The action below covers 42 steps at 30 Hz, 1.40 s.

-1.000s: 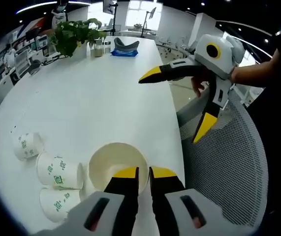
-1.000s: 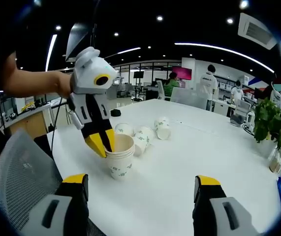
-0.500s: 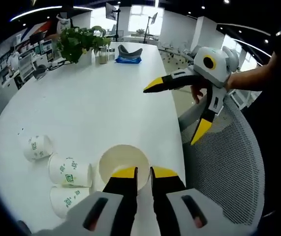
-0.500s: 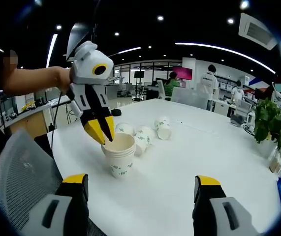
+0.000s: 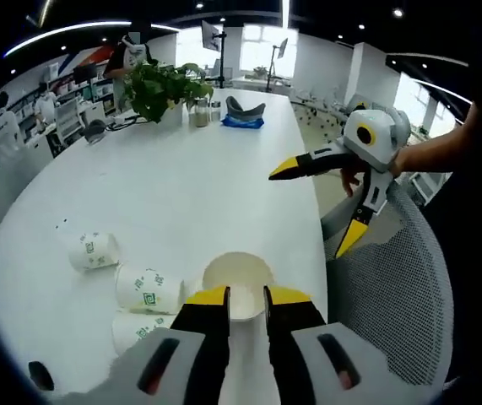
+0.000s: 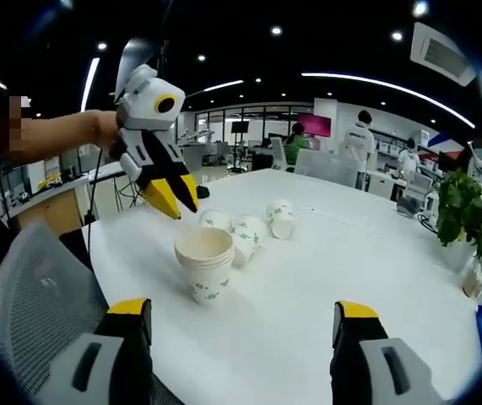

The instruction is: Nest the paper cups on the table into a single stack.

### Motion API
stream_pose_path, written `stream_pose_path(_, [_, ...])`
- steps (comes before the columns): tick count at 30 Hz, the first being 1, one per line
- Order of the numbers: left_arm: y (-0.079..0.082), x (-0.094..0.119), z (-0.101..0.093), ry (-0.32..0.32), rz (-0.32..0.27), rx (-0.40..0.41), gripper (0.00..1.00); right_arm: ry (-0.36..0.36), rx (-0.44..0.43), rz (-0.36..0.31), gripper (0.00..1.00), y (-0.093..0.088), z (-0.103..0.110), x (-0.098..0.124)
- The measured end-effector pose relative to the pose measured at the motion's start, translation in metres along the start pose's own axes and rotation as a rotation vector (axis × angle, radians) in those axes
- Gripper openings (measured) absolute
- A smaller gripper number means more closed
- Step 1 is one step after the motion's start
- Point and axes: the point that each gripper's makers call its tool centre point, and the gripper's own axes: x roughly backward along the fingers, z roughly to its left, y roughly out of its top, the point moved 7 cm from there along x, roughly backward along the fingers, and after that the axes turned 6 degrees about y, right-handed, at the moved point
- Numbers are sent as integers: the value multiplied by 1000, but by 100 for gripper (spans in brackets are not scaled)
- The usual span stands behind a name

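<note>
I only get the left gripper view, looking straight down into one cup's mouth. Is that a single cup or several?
Observer: Several. The right gripper view shows the stack from the side. It stands upright, with a few rims nested one inside another.
Operator: And is my tool touching it?
Observer: No. From that side, the left tool hangs above the stack, clear of its rim.
</note>
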Motion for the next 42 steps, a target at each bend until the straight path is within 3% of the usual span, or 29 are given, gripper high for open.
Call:
stream_pose_path(3, [-1, 3, 3, 50, -1, 30, 18, 0, 1, 1, 90, 0, 0, 0])
stream_pose_path(5, [-12, 2, 19, 87, -2, 58, 19, -2, 0, -1, 90, 1, 1, 0])
stream_pose_path(11, [-25, 4, 34, 144, -28, 128, 21, -1, 0, 1, 90, 2, 2, 0])
stream_pose_path(15, [-23, 6, 25, 185, -21, 163, 23, 0, 1, 1, 90, 2, 2, 0])
stream_pose_path(19, [-38, 4, 39, 241, -19, 216, 26, 1, 2, 3, 90, 1, 2, 0])
stream_pose_path(21, [-35, 6, 33, 260, -26, 252, 26, 2, 2, 3, 89, 2, 2, 0])
stream_pose_path(23, [-47, 4, 46, 285, -26, 279, 27, 4, 2, 4, 89, 1, 2, 0])
stream_pose_path(27, [-49, 6, 45, 360, -38, 350, 30, 7, 2, 6, 89, 1, 2, 0])
stream_pose_path(30, [-61, 4, 55, 429, -51, 422, 36, 9, 4, 6, 89, 1, 3, 0])
stream_pose_path(36, [-64, -3, 48, 460, -51, 478, 44, 10, 7, 9, 89, 1, 3, -1])
stream_pose_path(42, [-74, -12, 55, 506, -65, 546, 50, 3, 5, 5, 88, 0, 2, 0])
